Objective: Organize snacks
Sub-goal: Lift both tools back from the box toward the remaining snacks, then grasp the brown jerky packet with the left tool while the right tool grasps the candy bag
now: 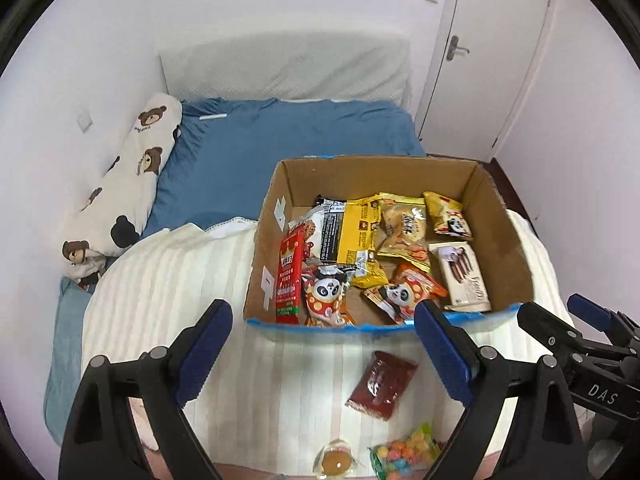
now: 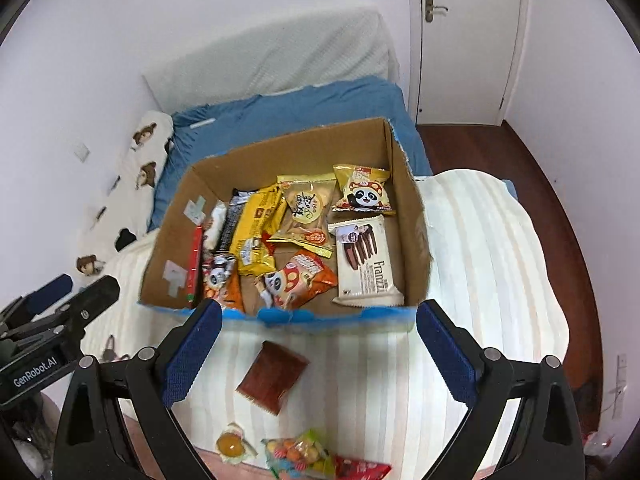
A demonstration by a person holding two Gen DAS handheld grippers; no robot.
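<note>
On a striped blanket before the cardboard box, both grippers, left and right, are held wide and empty, and the flat dark-red packet could be pinched together with soft cloth.

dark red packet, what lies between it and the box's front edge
Only bare striped blanket between the dark red packet and the cardboard box; both wrist views show it.

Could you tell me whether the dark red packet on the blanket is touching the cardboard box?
Apart. The right wrist view shows a strip of striped blanket between the dark red packet and the cardboard box.
</note>
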